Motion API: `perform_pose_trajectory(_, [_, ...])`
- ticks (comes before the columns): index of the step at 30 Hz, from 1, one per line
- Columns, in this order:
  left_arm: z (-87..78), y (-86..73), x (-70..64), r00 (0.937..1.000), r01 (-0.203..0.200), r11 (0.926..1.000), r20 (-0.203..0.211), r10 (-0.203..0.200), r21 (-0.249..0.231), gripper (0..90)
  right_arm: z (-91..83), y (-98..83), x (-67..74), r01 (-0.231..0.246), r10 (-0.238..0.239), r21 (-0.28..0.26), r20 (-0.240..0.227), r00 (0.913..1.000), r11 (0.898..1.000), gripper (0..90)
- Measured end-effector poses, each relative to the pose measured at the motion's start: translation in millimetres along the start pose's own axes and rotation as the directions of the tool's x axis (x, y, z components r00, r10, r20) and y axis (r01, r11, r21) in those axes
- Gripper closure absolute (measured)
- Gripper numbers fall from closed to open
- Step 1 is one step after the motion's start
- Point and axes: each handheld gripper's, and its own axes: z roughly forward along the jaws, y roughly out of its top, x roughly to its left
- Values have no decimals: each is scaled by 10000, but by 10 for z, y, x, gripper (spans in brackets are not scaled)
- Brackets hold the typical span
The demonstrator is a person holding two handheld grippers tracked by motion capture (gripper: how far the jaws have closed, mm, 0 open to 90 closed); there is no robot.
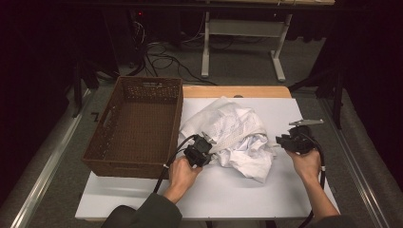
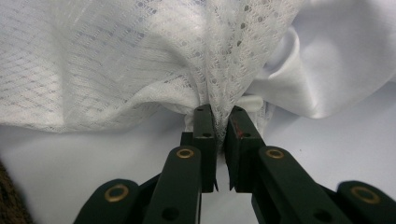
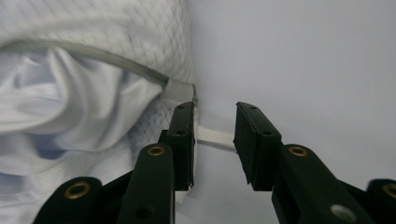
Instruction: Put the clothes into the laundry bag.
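Left tongs [image 2: 218, 122]: clamped on white lace garment [image 1: 233, 133], hand low on surface [image 1: 142, 199] | Right tongs [image 3: 214, 140]: parted, astride white strap [image 3: 215, 136], forearm angled inward.

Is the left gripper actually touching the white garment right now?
Touching. The left gripper view shows the left gripper shut on a bunched fold of the white garment.

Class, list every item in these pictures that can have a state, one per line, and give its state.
Brown woven plastic basket: upright, empty.
White lace-and-satin garment: crumpled in a heap on the white table top.
Left gripper: shut on the garment's lace.
Right gripper: open, with a white strap running between its fingers.
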Motion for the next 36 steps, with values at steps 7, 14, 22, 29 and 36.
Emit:
perform_pose_trajectory(7, [19, -1, -8, 10000, 3, 10000, 55, -2, -55, 830, 363, 12, 153, 512, -464, 1113, -452, 9979, 9925, 561])
perform_pose_trajectory(14, [17, -10, -18, 9999, -108, 9999, 131, 109, -69, 825, 449, -23, 257, 1359, -1299, 1717, -452, 9905, 9757, 885])
perform_pose_trajectory(22, [-1, -22, 4, 9999, -65, 9998, 95, 66, -166, 825, 126, -203, 359, 2133, -2068, 1500, -582, 9767, 9654, 900])
perform_pose_trajectory(29, [2, -18, -10, 9998, 14, 9996, 179, -9, -284, 816, -165, -284, 514, 2445, -2370, 839, -904, 9673, 9660, 700])
perform_pose_trajectory(36, [8, 18, -39, 9996, -25, 9993, 296, 36, -371, 800, -217, -166, 766, 3251, -3230, -29, -1217, 9386, 9457, 623])
